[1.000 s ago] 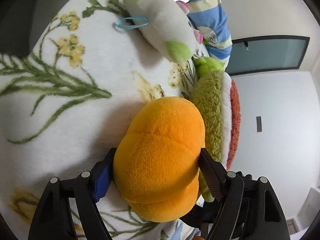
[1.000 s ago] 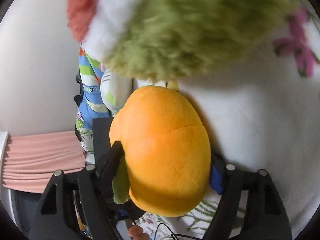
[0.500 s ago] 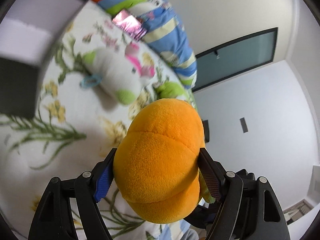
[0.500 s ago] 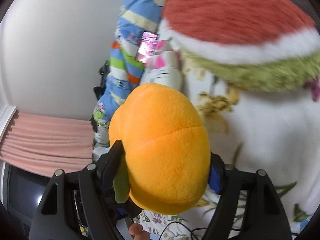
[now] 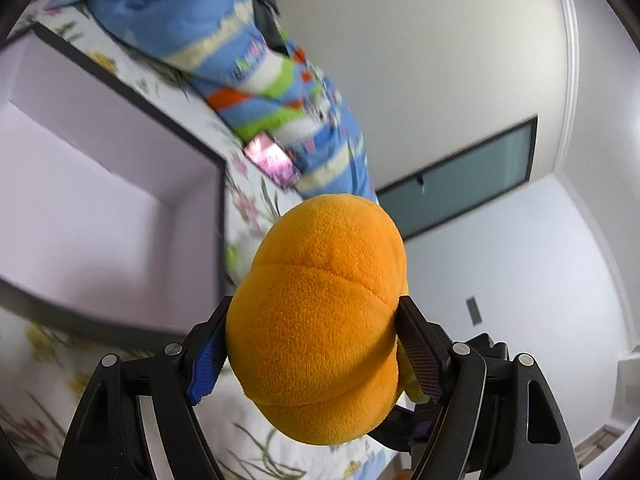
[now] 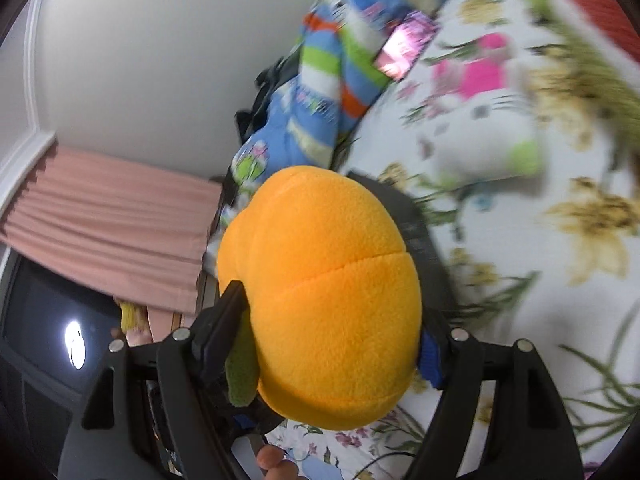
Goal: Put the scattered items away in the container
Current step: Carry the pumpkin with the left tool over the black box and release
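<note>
Both grippers, left (image 5: 316, 354) and right (image 6: 328, 342), clench our round orange plush toy (image 5: 320, 320); next, we lower it into the white open box (image 5: 100, 216).

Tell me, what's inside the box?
The purple box shows only bare lilac walls and floor. The orange plush pumpkin, gripped by both claws, hides its near corner.

Beyond the jaws, plain white walls (image 5: 460, 60) meet at a corner, with a dark-framed window (image 5: 460, 188) of frosted glass set in one of them. A bed (image 6: 540, 280) under a white flowered sheet lies ahead, a striped blue quilt (image 6: 340, 60) bunched against the wall. Left of the jaws hang pink curtains (image 6: 108, 220), with a dark screen (image 6: 44, 332) below them.
</note>
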Motion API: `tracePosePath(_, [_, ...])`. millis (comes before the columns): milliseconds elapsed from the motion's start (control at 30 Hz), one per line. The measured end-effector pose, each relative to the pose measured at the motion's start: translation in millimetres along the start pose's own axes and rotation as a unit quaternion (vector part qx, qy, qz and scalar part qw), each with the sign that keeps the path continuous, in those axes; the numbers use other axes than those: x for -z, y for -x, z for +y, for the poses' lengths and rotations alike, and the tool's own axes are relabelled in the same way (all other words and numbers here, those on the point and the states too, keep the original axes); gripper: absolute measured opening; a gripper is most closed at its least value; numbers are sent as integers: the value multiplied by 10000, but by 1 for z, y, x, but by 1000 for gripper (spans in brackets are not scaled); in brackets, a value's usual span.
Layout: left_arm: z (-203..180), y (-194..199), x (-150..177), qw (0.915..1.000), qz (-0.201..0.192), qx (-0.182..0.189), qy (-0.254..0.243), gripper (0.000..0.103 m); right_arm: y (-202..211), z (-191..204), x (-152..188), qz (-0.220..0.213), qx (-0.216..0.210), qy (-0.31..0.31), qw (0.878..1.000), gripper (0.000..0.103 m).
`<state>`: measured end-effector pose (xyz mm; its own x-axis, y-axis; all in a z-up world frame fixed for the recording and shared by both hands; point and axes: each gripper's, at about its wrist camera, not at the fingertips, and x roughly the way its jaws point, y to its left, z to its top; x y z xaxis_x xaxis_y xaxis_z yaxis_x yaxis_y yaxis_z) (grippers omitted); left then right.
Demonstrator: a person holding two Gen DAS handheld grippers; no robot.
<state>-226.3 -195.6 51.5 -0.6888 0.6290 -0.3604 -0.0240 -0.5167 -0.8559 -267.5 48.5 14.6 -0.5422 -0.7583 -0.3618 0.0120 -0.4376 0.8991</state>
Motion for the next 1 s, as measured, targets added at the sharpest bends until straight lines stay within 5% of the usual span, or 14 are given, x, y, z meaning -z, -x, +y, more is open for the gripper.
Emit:
tracePosePath(267, [70, 77, -70, 9958, -770, -417, 282, 79, -117, 56, 14, 865, -221, 401, 9952, 77])
tracePosePath(500, [139, 98, -96, 9880, -1064, -740, 839, 78, -202, 61, 35, 1458, -114, 416, 9884, 77])
tracePosePath(800, [146, 105, -107, 9852, -1158, -925, 860, 79, -225, 45, 36, 1611, -217, 24, 9867, 89])
tracePosePath(1000, [154, 128, -107, 9750, -1720, -964, 1021, 80, -231, 44, 42, 1888, 45, 82, 9820, 101])
